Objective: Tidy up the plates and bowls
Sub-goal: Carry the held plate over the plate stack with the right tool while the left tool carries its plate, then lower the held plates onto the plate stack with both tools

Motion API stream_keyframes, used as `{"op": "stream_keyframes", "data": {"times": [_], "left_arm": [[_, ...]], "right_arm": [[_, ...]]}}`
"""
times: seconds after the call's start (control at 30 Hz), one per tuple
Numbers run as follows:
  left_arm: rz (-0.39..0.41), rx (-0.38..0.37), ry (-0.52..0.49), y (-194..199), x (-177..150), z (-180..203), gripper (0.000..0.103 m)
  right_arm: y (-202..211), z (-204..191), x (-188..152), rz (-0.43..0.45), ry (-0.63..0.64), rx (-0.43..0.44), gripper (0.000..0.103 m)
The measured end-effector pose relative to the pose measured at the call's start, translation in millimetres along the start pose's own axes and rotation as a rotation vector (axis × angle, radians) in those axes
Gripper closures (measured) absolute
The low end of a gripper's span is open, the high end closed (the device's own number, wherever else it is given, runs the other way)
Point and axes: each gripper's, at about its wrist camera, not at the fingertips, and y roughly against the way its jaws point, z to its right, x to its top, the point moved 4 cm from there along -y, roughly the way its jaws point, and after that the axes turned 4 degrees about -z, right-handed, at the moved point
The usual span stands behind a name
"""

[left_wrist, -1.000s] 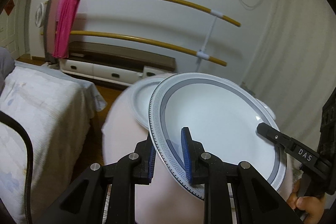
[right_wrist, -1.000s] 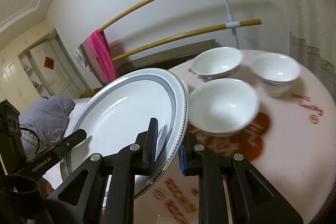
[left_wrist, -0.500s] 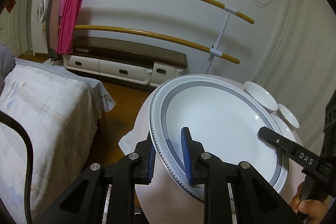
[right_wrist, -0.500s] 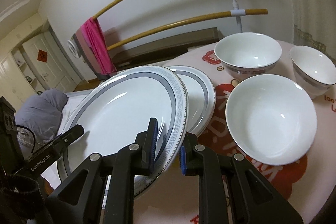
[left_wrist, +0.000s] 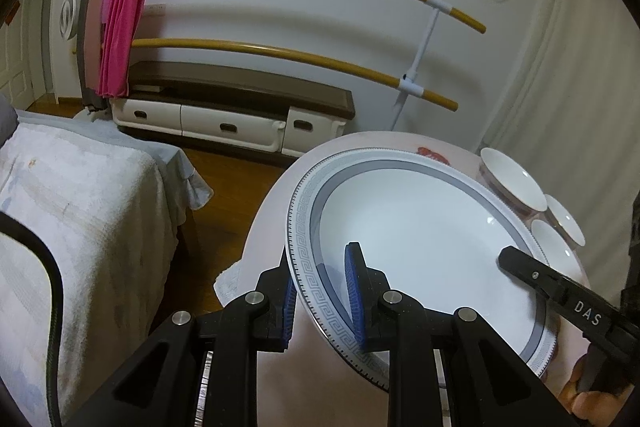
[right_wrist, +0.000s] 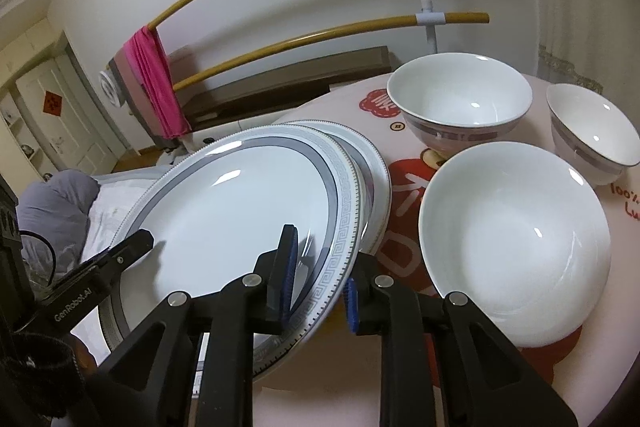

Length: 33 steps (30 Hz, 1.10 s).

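A large white plate with a grey key-pattern rim point(left_wrist: 420, 239) point(right_wrist: 240, 211) is held by both grippers. My left gripper point(left_wrist: 320, 291) is shut on its left rim. My right gripper point(right_wrist: 318, 287) is shut on its right rim. The plate hangs just above a second matching plate point(right_wrist: 376, 179) lying on the round pink table point(right_wrist: 592, 367). Right of the plates stand a wide plain white bowl point(right_wrist: 516, 243) and two footed bowls, one behind it point(right_wrist: 460, 103) and one at the far right point(right_wrist: 592, 135). The bowls also show in the left wrist view point(left_wrist: 516, 183).
The table edge point(left_wrist: 272, 219) drops to a wooden floor. A bed with a white cover point(left_wrist: 80, 211) stands left of the table. A low cabinet point(left_wrist: 240, 107) and a rack with a pink cloth point(left_wrist: 120, 31) stand along the wall.
Both grippers carried the held plate down and over towards the table. It now sits low over the second plate, and the bowls look nearer in the right wrist view.
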Motion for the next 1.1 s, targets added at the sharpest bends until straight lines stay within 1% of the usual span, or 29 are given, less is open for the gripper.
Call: {"op": "stream_keyframes", "data": {"times": [0.13,0.3,0.8,1.1], "left_arm": [[-0.010,0.005,0.003,-7.9,1.7,-1.4,0.084],[-0.016,0.009,0.003,-14.0,0.9,0.6,0.084],[-0.010,0.005,0.011,-20.1,-5.7,-4.9,0.083],[-0.014,0.020,0.025,-18.2,-2.3,-3.1,0.083]], "right_arm": [[-3.9,-6.0,1.3,-0.003,0.025,-0.048,0.081],[-6.7,-7.0,1.1,-0.002,0.031,-0.081,0.080],[-12.7,-13.8,-1.7,-0.025,0.052,-0.147,0.075],[-19.3,-18.7,0.4,-0.038,0.068,-0.184,0.071]]}}
